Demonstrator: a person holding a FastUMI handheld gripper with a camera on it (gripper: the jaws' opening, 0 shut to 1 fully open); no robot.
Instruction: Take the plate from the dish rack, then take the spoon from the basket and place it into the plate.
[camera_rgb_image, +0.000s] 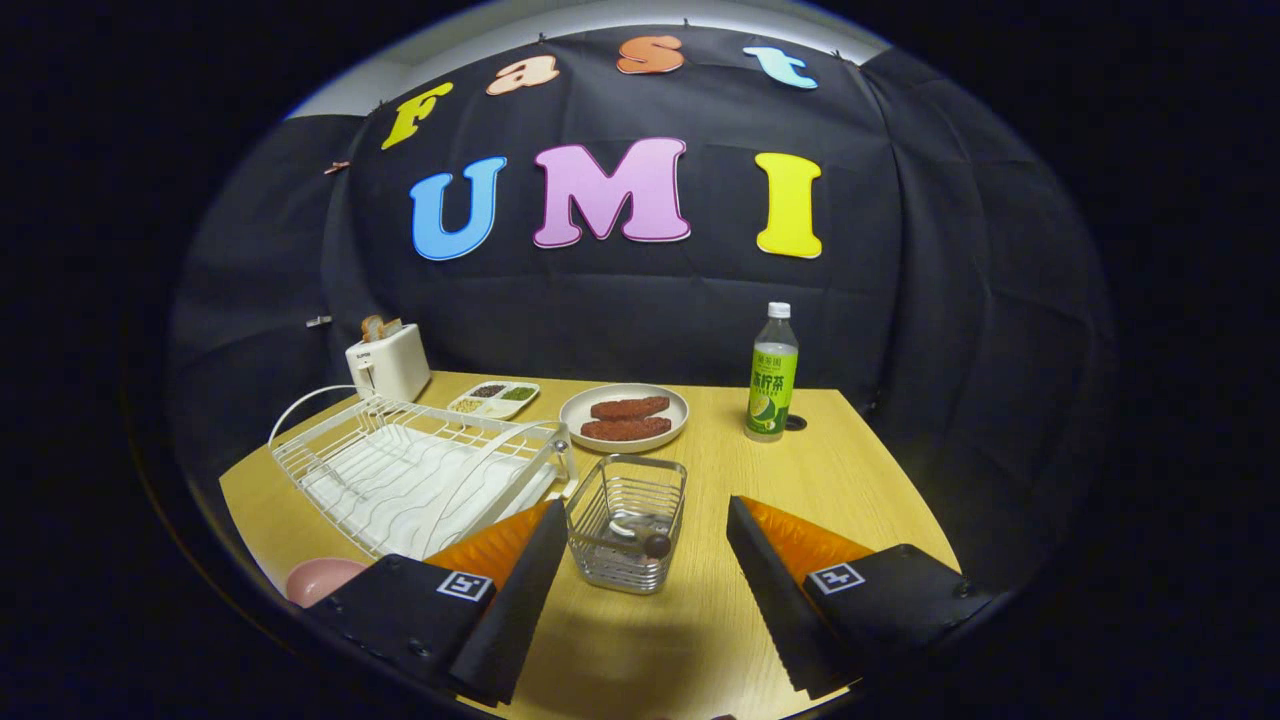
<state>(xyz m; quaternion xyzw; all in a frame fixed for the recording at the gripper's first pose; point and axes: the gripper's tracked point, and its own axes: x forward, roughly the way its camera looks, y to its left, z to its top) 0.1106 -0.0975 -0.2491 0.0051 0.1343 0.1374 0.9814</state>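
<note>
The black-and-orange two-finger gripper (640, 530) is hanging wide open, gripping nothing. Between its fingertips the small wire mesh basket (627, 535) is holding the dark-ended spoon (645, 541). The pink plate (322, 580) is peeking out at lower left, just in front of the white wire dish rack (415, 470).

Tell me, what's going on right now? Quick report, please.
Fingers open, holding nothing. Spoon lies in wire basket, between the fingers just ahead. Pink plate on the table beside the dish rack. Nothing blocking the basket.
</note>
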